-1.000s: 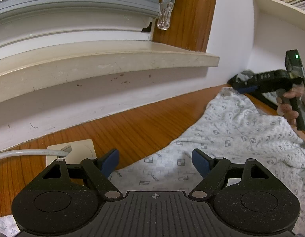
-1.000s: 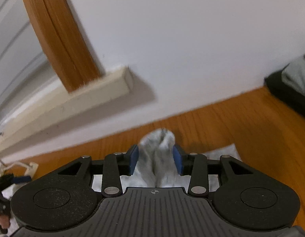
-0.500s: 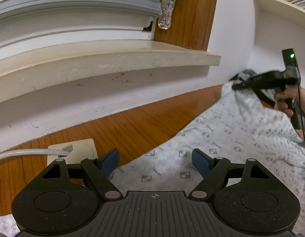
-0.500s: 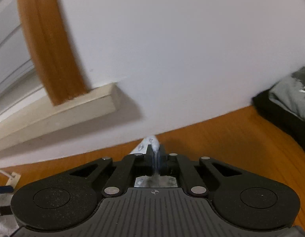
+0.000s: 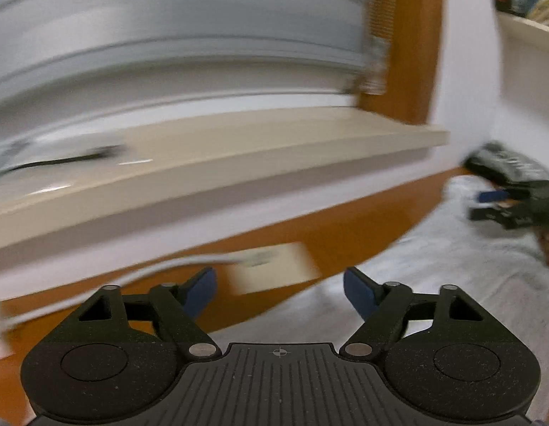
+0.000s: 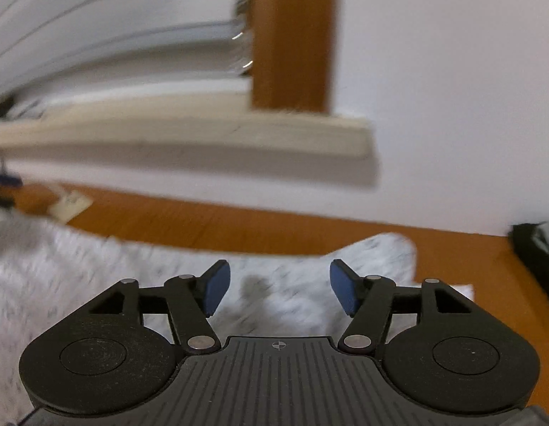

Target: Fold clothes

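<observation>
- The orange-brown wooden counter (image 6: 274, 225) is running along under a white wall and is carrying everything in view.
- The cream stone window sill (image 5: 217, 149) is jutting out above the counter, with grey blind slats behind it and an orange-brown wooden window frame post (image 6: 290, 35) standing on its end.
- The white cotton garment with a small grey printed pattern (image 6: 79, 277) is lying spread on the counter; in the right wrist view it is filling the lower left and one rounded corner is reaching toward the right, beyond the tool's fingers.
- In the left wrist view the same garment (image 5: 452, 266) is lying to the right, blurred.
- The left tool (image 5: 280, 289) is hanging above the counter with its blue-padded jaws standing well apart and gripping nothing.
- The right tool (image 6: 280, 289) is hovering over the garment with its blue pads spread apart, no cloth between them; it is also showing at the far right of the left wrist view (image 5: 494, 206), again with the fingers parted.
- A dark folded cloth pile (image 6: 533, 248) is sitting at the counter's right end.
- A white flat socket plate (image 5: 274, 266) is lying on the counter just beside the garment's edge, with a white cable leading to it.
</observation>
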`<state>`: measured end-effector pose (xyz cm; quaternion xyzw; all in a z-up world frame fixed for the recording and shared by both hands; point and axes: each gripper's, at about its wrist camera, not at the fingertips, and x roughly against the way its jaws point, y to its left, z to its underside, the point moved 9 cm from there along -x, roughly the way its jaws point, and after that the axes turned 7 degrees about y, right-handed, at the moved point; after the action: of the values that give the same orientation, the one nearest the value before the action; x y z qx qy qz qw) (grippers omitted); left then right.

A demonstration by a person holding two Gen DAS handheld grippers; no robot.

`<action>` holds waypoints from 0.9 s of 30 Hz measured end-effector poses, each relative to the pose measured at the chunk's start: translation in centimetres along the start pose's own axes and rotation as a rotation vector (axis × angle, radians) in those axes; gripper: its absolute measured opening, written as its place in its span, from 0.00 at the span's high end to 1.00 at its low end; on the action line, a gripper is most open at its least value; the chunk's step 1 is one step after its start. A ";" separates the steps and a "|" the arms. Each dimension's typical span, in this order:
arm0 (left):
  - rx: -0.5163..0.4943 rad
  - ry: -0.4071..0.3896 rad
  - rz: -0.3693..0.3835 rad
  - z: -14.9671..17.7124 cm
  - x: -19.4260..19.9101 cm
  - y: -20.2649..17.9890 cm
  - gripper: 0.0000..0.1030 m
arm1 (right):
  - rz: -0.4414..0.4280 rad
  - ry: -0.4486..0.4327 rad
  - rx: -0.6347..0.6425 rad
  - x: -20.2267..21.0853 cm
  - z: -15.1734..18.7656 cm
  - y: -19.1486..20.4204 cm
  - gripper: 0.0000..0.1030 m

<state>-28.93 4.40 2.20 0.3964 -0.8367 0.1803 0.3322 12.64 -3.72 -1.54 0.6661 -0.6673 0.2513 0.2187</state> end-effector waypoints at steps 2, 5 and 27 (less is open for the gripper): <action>0.034 0.018 -0.063 1.3 1.3 3.8 0.35 | 0.006 0.023 0.018 -0.9 0.9 0.3 0.40; 0.084 0.045 -0.158 3.3 3.2 9.4 0.43 | 0.017 0.033 0.029 -1.4 1.5 0.2 0.39; 0.145 0.048 -0.226 7.0 4.8 14.8 0.88 | -0.021 0.066 -0.035 -1.3 2.4 -0.5 0.36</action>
<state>-45.67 7.00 -0.05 0.5068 -0.7632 0.2110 0.3407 13.28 -4.21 -4.21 0.6604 -0.6571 0.2594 0.2548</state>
